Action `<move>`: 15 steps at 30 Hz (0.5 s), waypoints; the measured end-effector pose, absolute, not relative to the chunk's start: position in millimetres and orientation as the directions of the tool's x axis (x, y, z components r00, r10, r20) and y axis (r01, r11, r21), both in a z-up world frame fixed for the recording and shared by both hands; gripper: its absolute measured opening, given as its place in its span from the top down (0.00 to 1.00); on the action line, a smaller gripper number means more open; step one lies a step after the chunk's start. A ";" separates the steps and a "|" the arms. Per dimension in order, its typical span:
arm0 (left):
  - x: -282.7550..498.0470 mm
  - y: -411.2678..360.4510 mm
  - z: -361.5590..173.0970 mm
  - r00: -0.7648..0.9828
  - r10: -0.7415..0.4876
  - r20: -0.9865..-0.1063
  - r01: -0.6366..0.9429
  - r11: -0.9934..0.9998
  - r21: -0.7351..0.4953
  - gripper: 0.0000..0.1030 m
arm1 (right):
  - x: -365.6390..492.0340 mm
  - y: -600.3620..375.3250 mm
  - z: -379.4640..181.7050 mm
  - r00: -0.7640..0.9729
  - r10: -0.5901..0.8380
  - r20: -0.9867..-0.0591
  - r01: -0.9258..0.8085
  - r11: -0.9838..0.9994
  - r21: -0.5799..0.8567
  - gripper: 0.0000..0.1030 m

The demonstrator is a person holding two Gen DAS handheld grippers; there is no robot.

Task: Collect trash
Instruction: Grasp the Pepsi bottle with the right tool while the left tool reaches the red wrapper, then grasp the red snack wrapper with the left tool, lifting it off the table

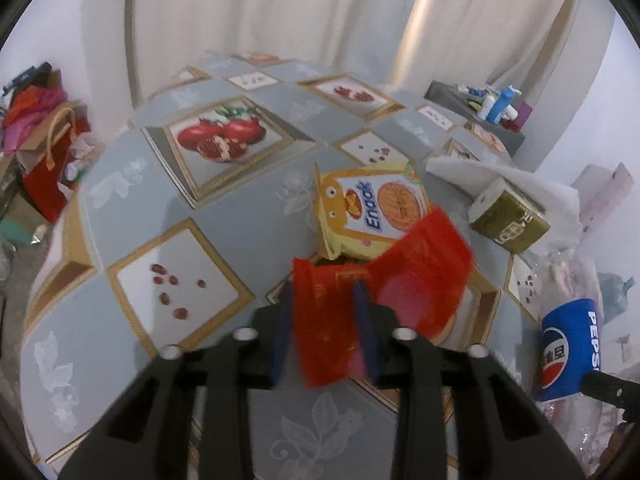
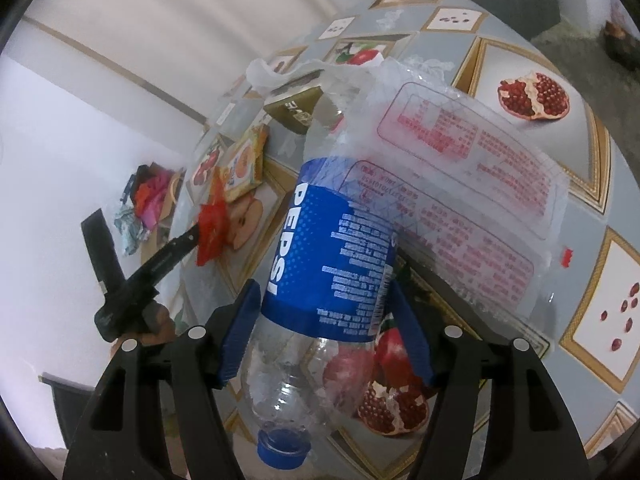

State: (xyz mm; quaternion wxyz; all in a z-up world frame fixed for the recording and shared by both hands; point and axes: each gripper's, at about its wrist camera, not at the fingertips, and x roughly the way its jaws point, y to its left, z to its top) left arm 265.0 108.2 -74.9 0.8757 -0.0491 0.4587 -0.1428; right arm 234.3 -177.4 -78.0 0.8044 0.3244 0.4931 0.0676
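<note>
The bench (image 1: 224, 200) fills both views, covered in a grey cloth printed with gold-framed pomegranate pictures. Against the wall beyond it, to the left of the left gripper's jaws, a heap of coloured bags and paper (image 1: 36, 120) is piled up.

Between the right gripper's (image 2: 326, 334) jaws sits a clear Pepsi bottle (image 2: 332, 256), blue cap toward the camera and base pointing away; the blue pads press on either side of its blue label, so these jaws are clamped on the bottle. A clear plastic wrapper with red print (image 2: 472, 184) lies over the far end of the bottle, ahead of the jaws and to their right; whether it is gripped too cannot be told.

The left gripper's (image 1: 323, 316) jaws are clamped on a red wrapper (image 1: 328, 320), which stands up between the blue pads and fans out to their right. No earlier view is at hand to compare. Just ahead of these jaws a yellow Enaak snack packet (image 1: 368, 208) lies on the bench, partly under the red wrapper. Further right of them is an olive-green box (image 1: 508, 220) resting on crumpled white tissue (image 1: 532, 188).
</note>
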 end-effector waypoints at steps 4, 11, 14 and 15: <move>256.4 106.2 -70.8 0.538 -0.298 -0.788 0.226 0.952 -0.206 0.90 | 234.5 -175.9 -76.3 0.497 0.431 -0.753 0.202 0.787 0.583 0.41; 216.8 103.1 -64.6 0.501 -0.338 -0.797 0.259 0.937 -0.235 0.96 | 232.7 -166.9 -75.1 0.465 0.443 -0.767 0.166 0.807 0.567 0.42; 194.7 102.9 -64.4 0.453 -0.376 -0.808 0.273 0.922 -0.275 0.96 | 228.4 -162.5 -75.3 0.454 0.450 -0.769 0.156 0.809 0.566 0.42; 185.6 103.3 -63.7 0.436 -0.395 -0.808 0.281 0.913 -0.295 0.96 | 226.4 -160.2 -75.3 0.451 0.451 -0.770 0.149 0.812 0.564 0.42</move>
